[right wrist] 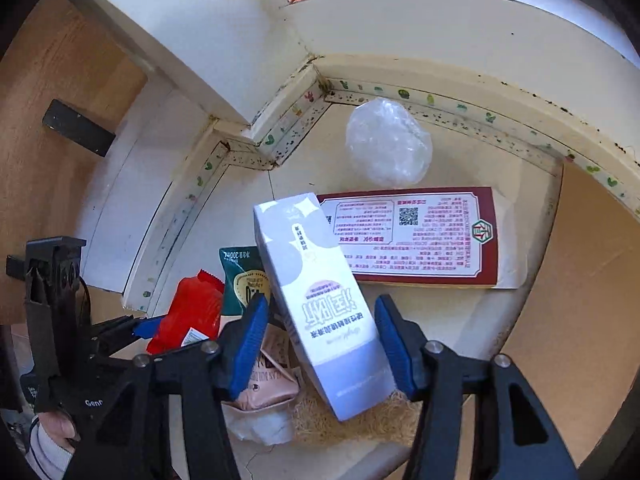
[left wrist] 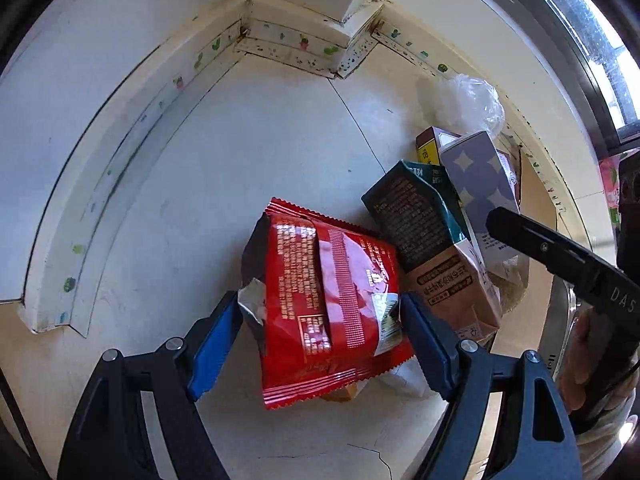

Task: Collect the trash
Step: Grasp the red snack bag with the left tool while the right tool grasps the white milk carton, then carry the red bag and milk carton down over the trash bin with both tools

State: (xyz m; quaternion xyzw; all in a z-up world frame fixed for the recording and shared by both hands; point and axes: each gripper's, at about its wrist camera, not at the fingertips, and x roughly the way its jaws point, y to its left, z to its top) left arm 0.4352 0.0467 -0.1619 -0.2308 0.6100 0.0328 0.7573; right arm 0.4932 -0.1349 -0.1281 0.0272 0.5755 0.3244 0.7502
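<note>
A pile of trash lies on the pale floor in a wall corner. My left gripper (left wrist: pixel 322 320) is open, its blue pads on either side of a red snack bag (left wrist: pixel 320 304), which also shows in the right wrist view (right wrist: pixel 190 312). My right gripper (right wrist: pixel 320 340) is open around a lavender-and-white carton (right wrist: pixel 320 300) that leans tilted over the pile; the carton also shows in the left wrist view (left wrist: pixel 480 184). Beside it lie a dark green and tan milk carton (left wrist: pixel 424 232), a maroon-edged flat box (right wrist: pixel 412 236) and a crumpled clear plastic wrap (right wrist: pixel 388 140).
White skirting with cactus stickers (left wrist: pixel 280 40) runs round the corner. A brown cardboard sheet (right wrist: pixel 580 280) lies at the right. A wooden panel (right wrist: pixel 48 120) stands at the left. Straw-like filler (right wrist: pixel 360 416) and white paper (right wrist: pixel 260 424) lie under the cartons.
</note>
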